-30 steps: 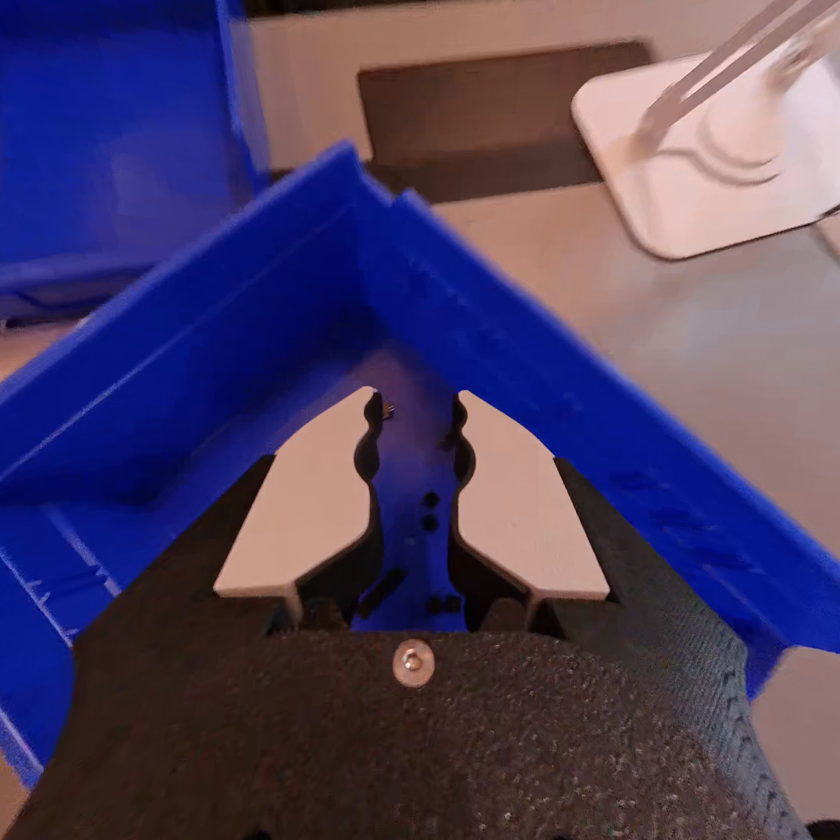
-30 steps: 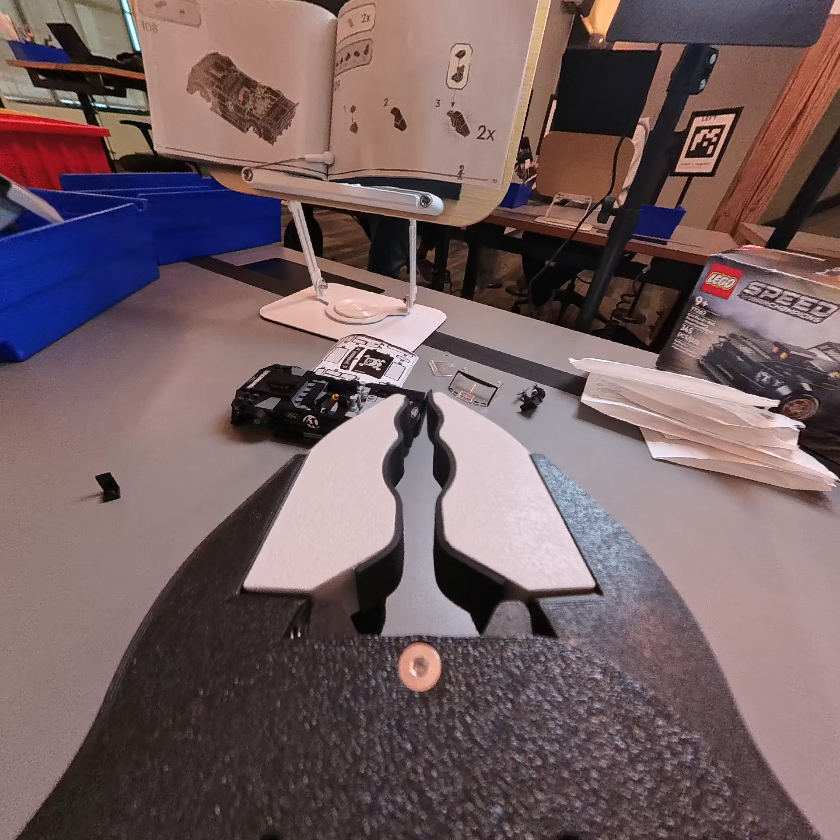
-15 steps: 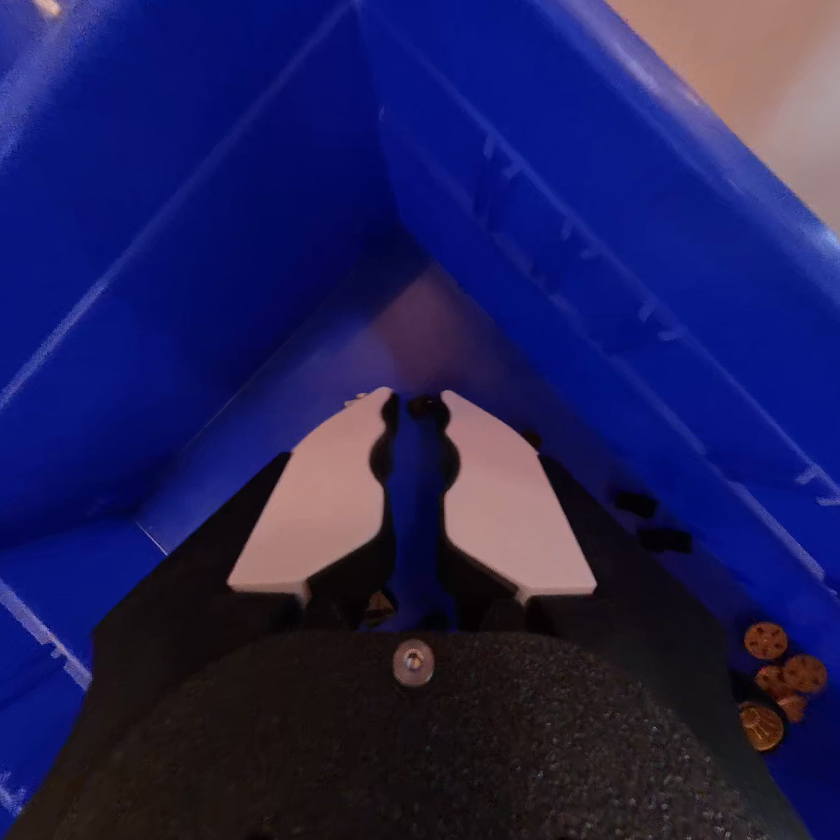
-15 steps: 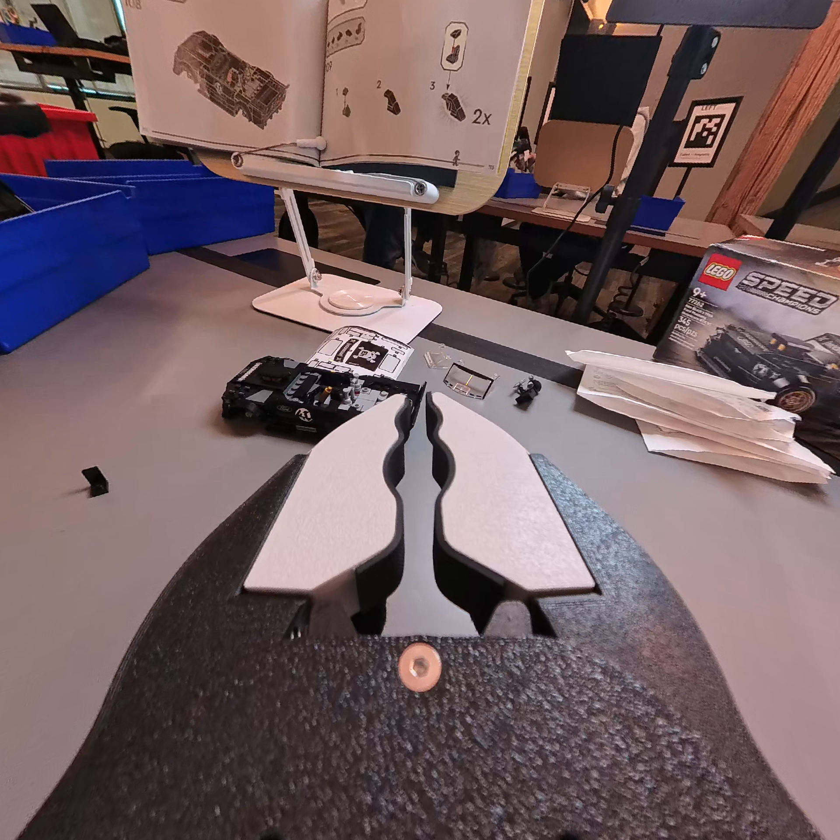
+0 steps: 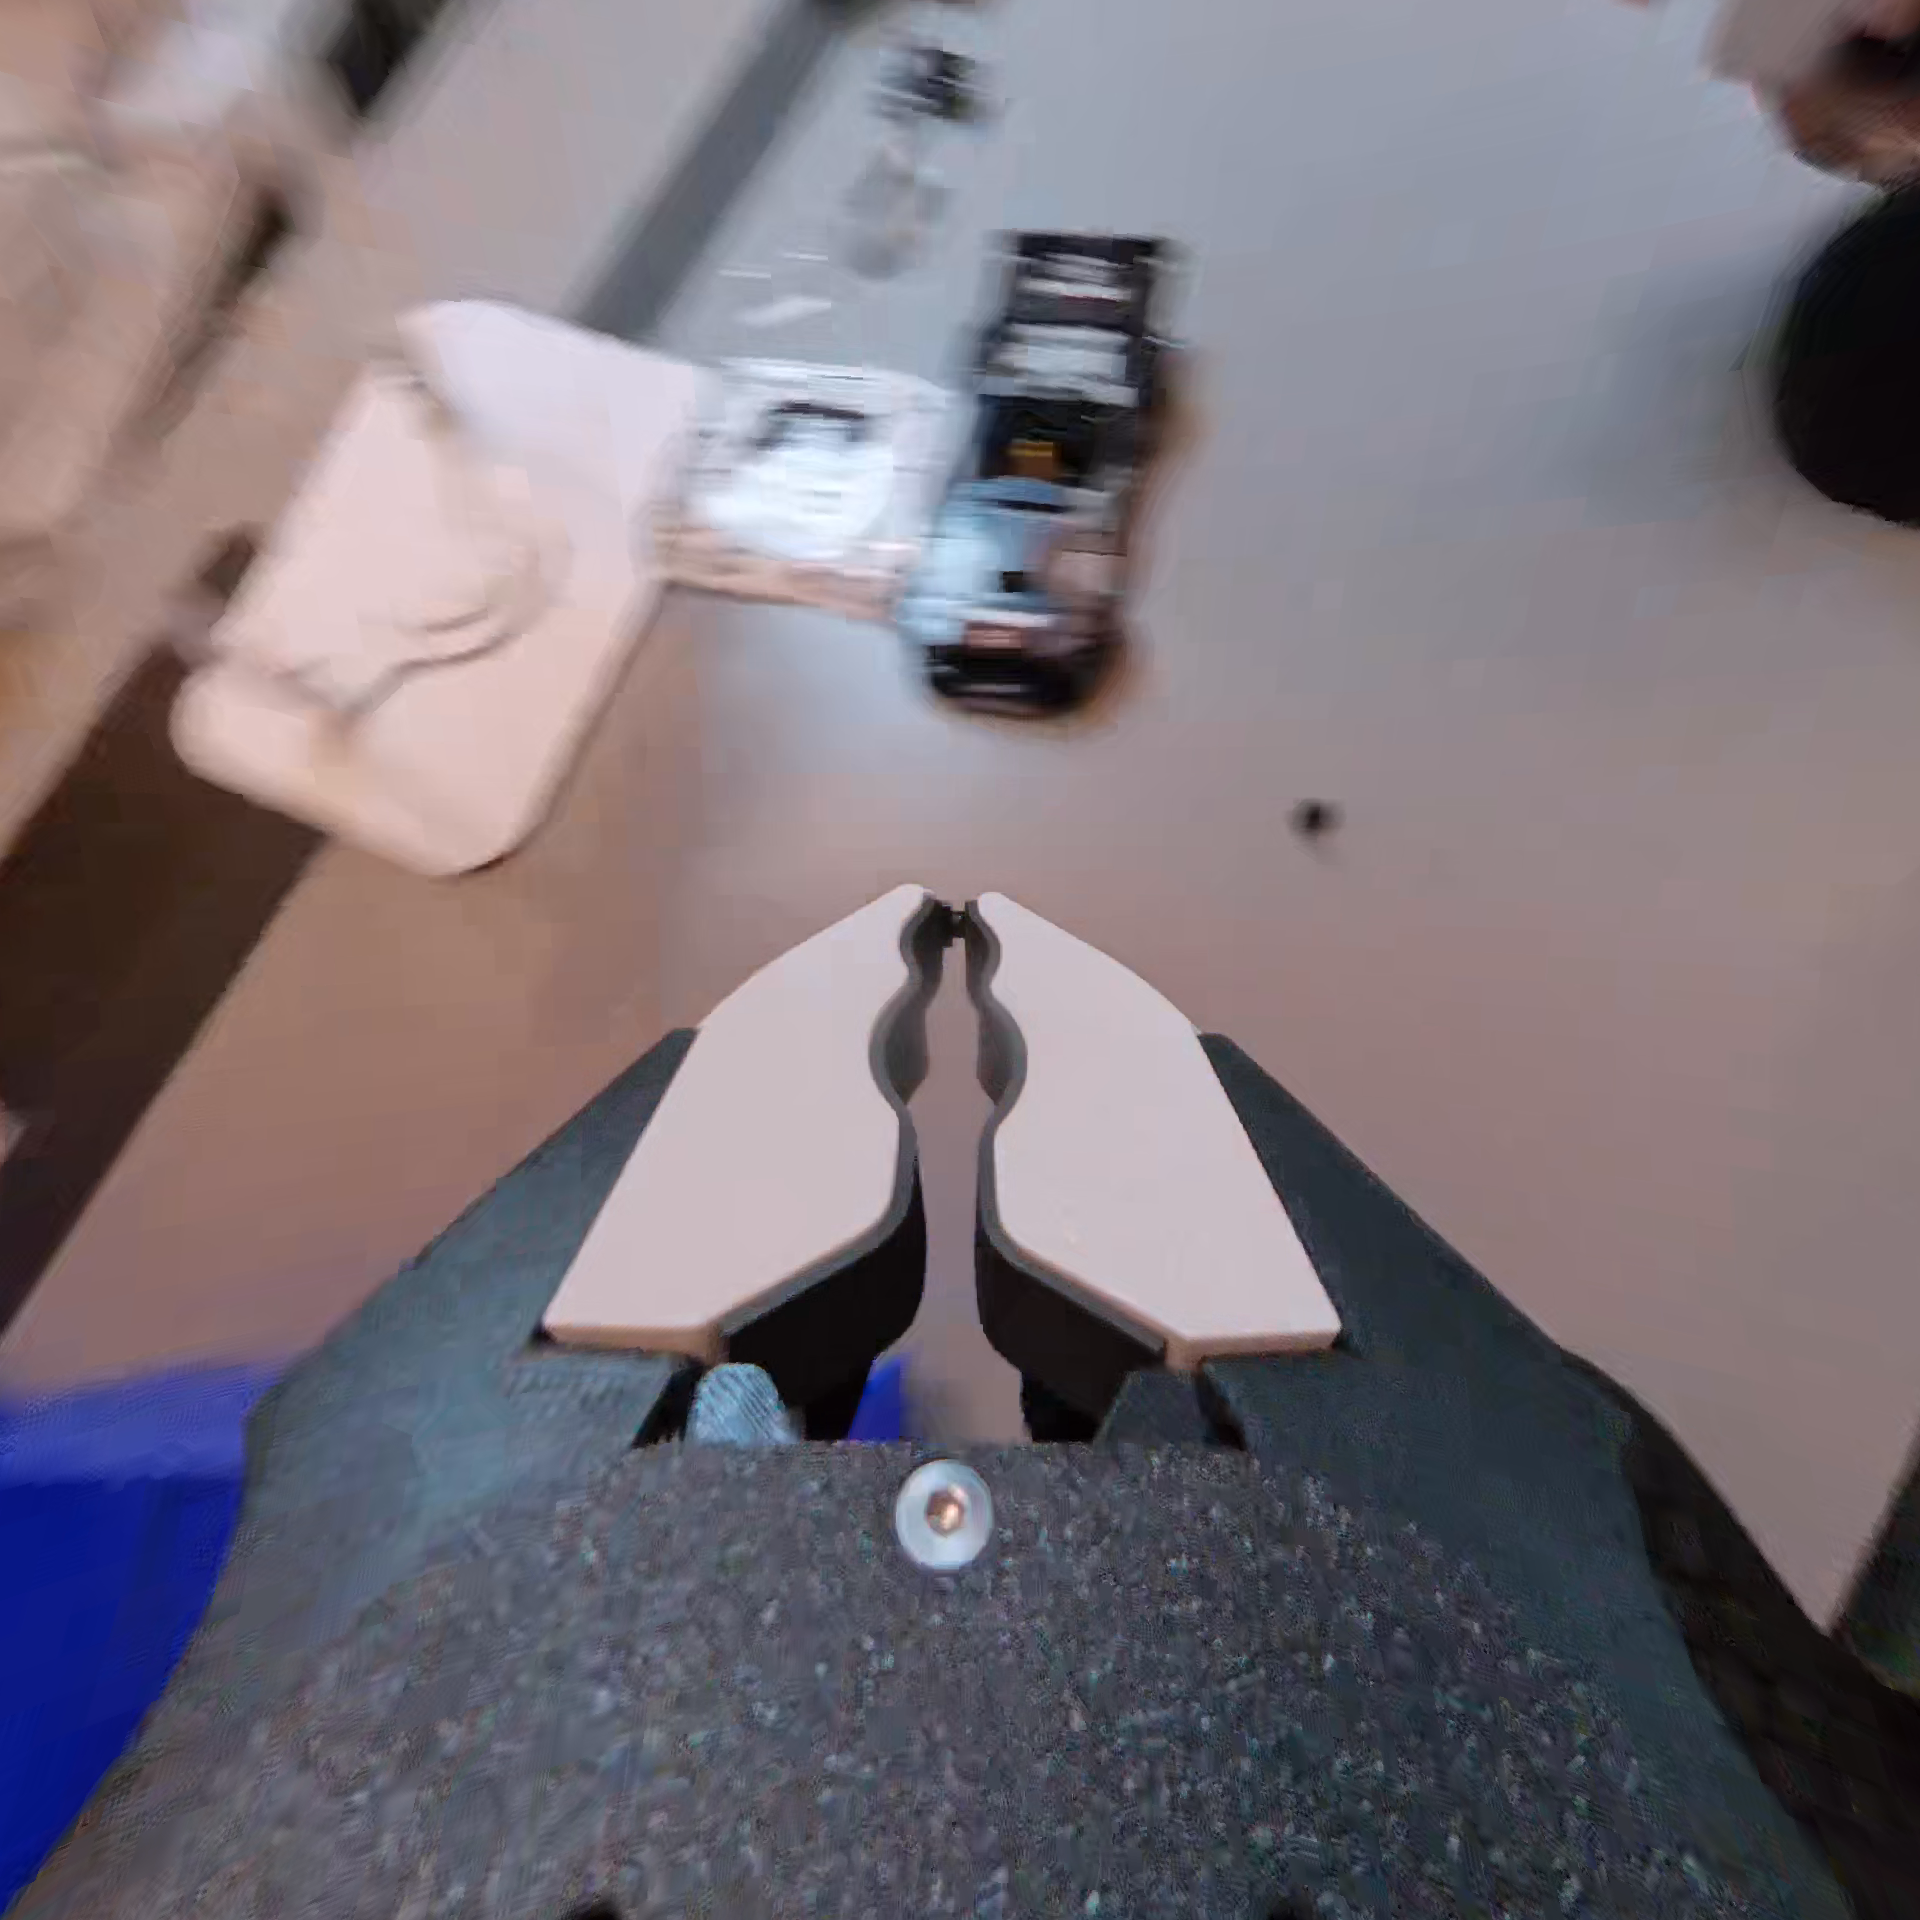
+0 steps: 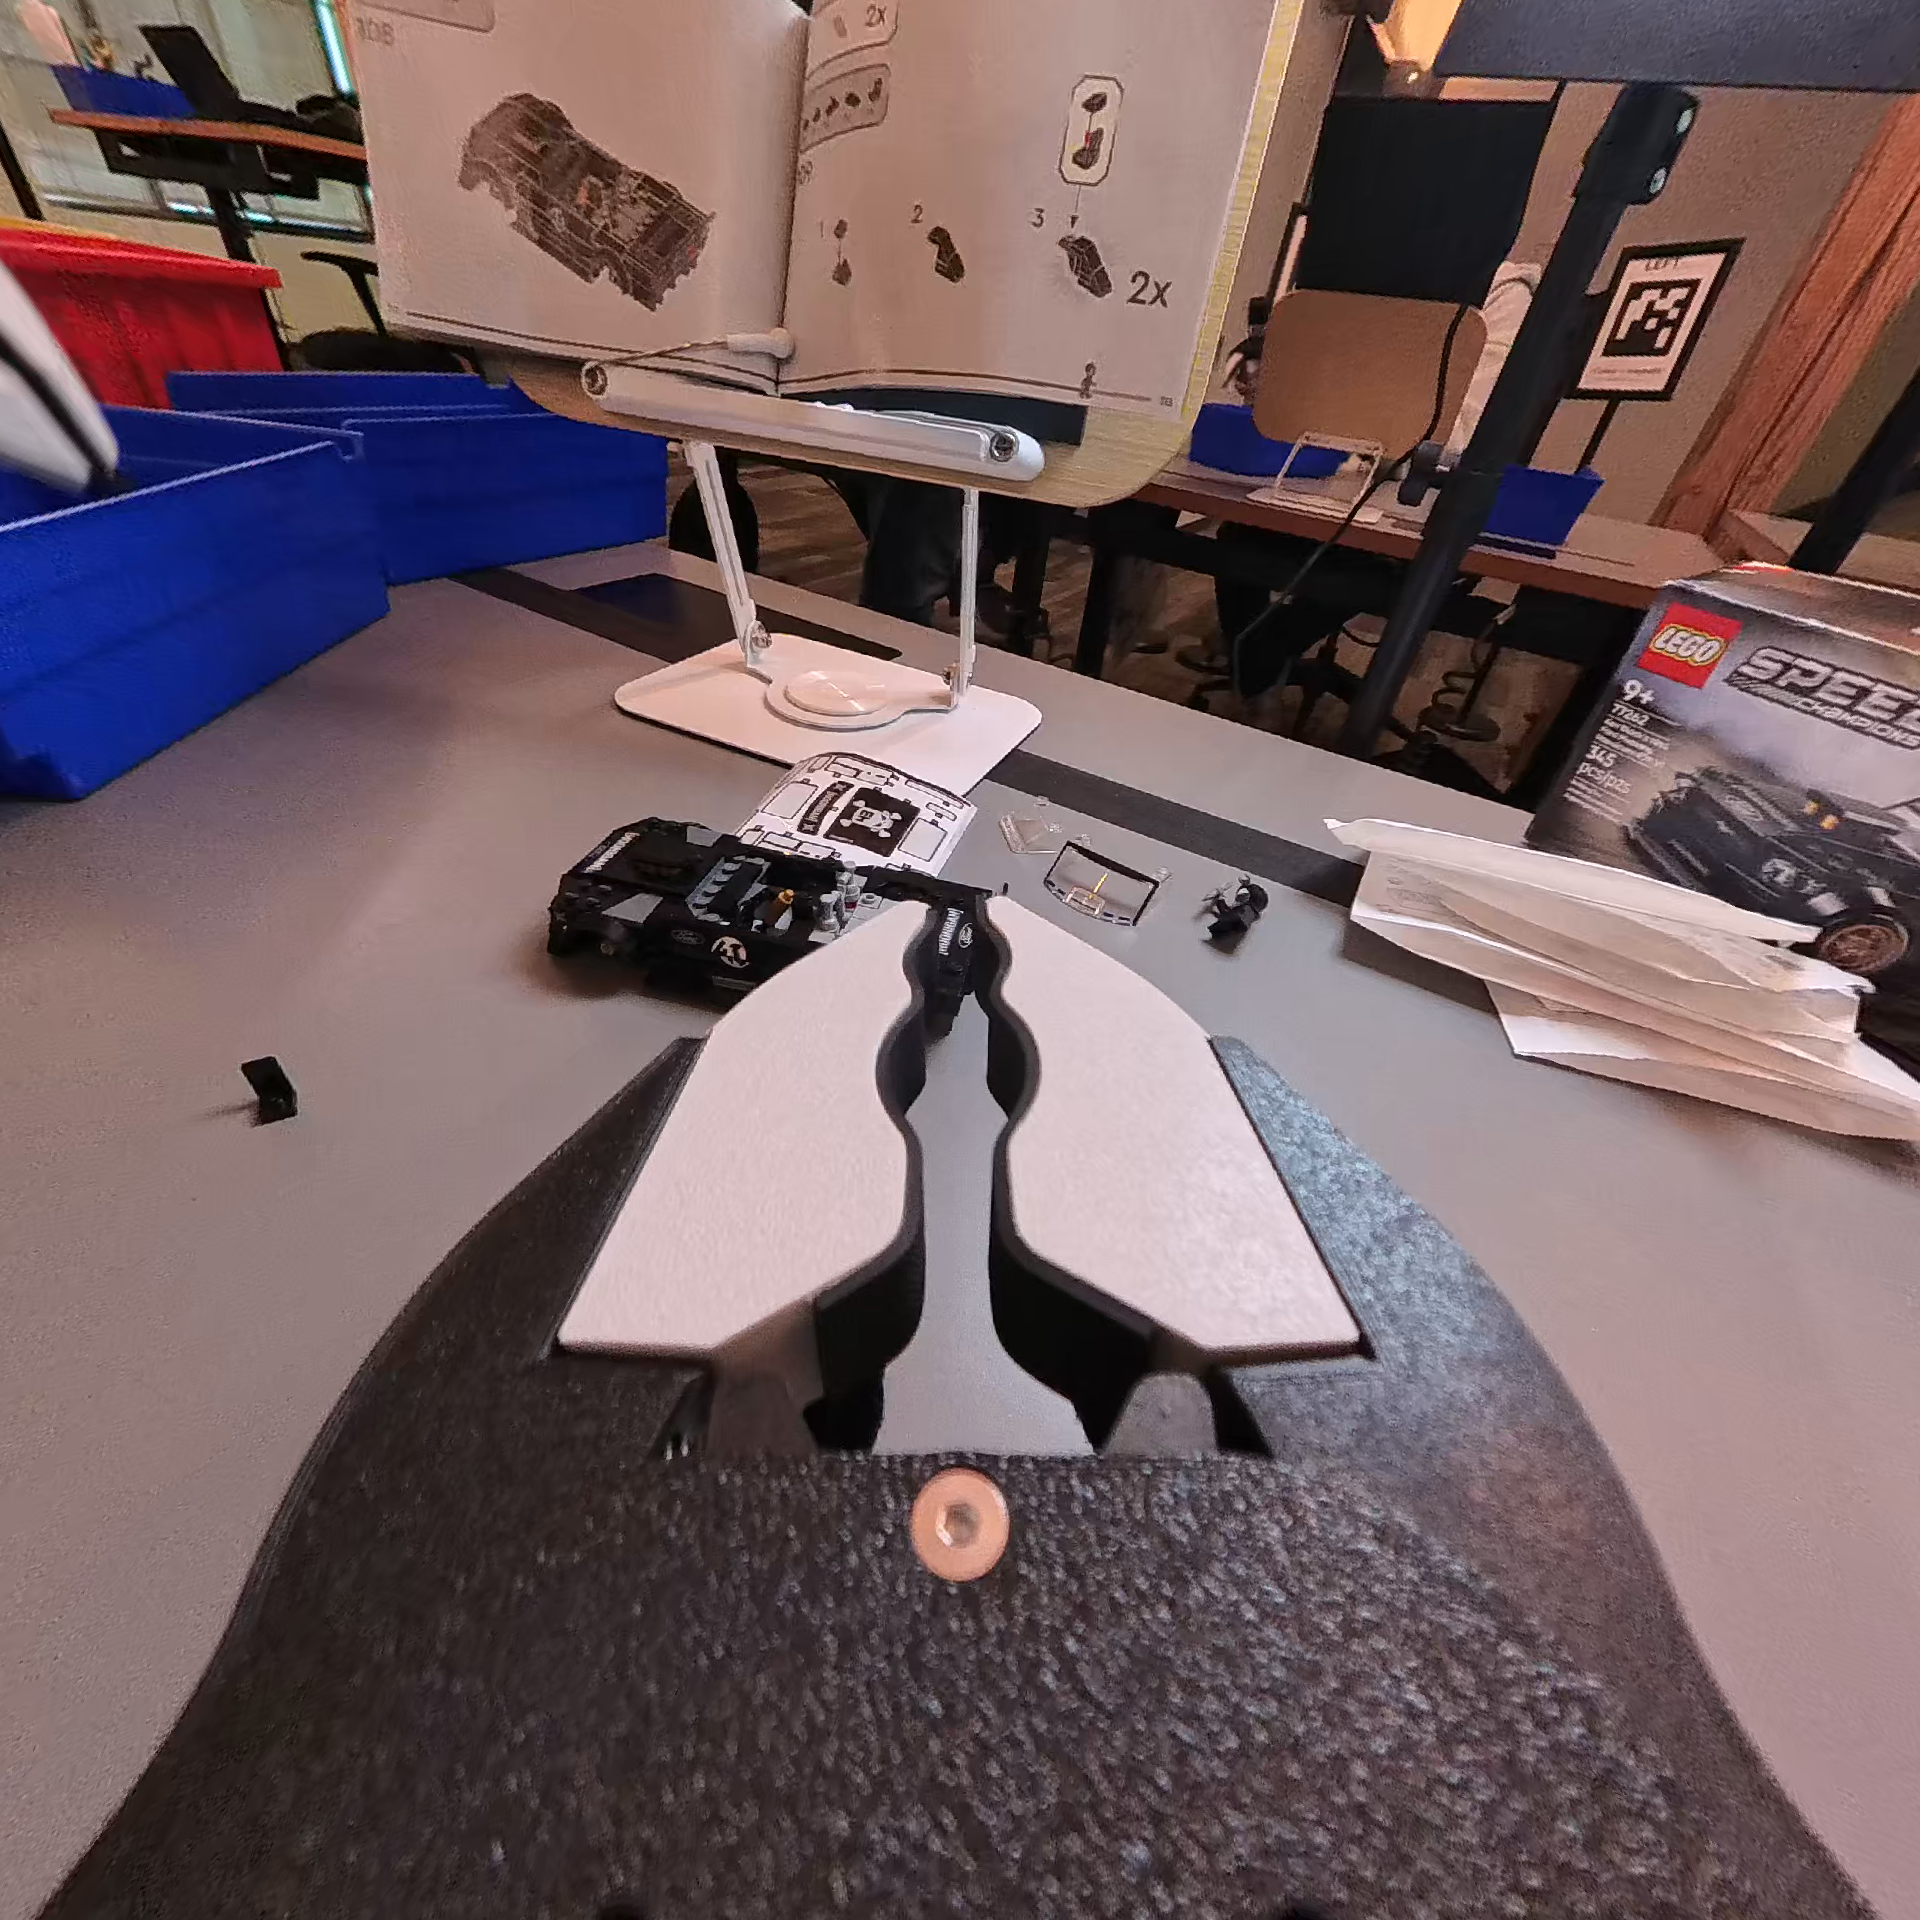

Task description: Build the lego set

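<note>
The left wrist view is motion-blurred. My left gripper (image 5: pixel 951 909) is shut on a tiny black piece (image 5: pixel 949 918) at its fingertips, above the grey table and short of the part-built black car (image 5: pixel 1049 468). In the right wrist view the car (image 6: pixel 686 914) lies side-on on the table. My right gripper (image 6: pixel 957 906) hovers low at the car's rear end, its jaws nearly together and holding nothing; the car's rear shows through the thin gap. A loose black piece (image 6: pixel 270 1086) lies on the table to the left, also in the left wrist view (image 5: pixel 1314 819).
An open instruction book (image 6: pixel 790 187) sits on a white stand (image 6: pixel 831 701) behind the car. A sticker sheet (image 6: pixel 862 821), a clear windscreen part (image 6: pixel 1101 899) and a small dark part (image 6: pixel 1231 909) lie near it. Paper bags (image 6: pixel 1621 956) and the set box (image 6: pixel 1756 758) are right, blue bins (image 6: pixel 187 582) left. The tips of one gripper are about 30 cm away from the tips of the other.
My left gripper closed on a small black piece inside the blue bin, then lifted out and swung over the table toward the car. My right gripper has barely moved.
</note>
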